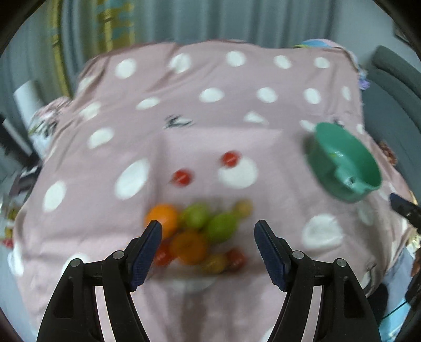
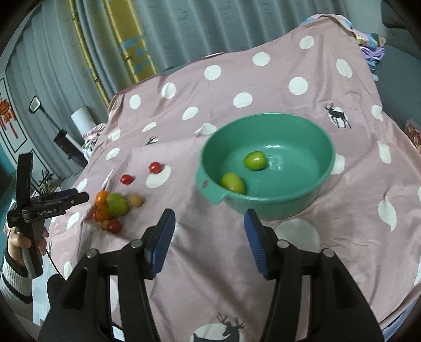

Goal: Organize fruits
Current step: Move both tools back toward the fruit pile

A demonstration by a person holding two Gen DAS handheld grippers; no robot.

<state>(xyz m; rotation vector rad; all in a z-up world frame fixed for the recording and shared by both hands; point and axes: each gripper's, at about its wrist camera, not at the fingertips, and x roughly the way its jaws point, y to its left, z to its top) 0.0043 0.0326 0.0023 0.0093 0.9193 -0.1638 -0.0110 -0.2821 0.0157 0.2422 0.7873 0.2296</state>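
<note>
A green bowl (image 2: pixel 310 189) stands on the pink dotted cloth and holds two green fruits (image 2: pixel 254 160) (image 2: pixel 232 182). Left of it lies a pile of fruit (image 2: pixel 111 207): oranges, green fruits and small red and yellow ones. In the blurred left wrist view that pile of fruit (image 1: pixel 200 234) lies just beyond my left gripper (image 1: pixel 208 229), which is open and empty. Two red tomatoes (image 1: pixel 181 177) (image 1: pixel 231 158) lie apart, farther back. My right gripper (image 2: pixel 209 218) is open and empty, just short of the bowl's near rim. The left gripper (image 2: pixel 79 197) also shows from the side, beside the pile.
The pink cloth (image 2: pixel 263 79) with white dots and deer prints covers the whole table. Grey curtains (image 2: pixel 210 21) hang behind it. A hand in a striped sleeve (image 2: pixel 15 260) holds the left tool. The bowl (image 1: pixel 344 163) sits at the right in the left wrist view.
</note>
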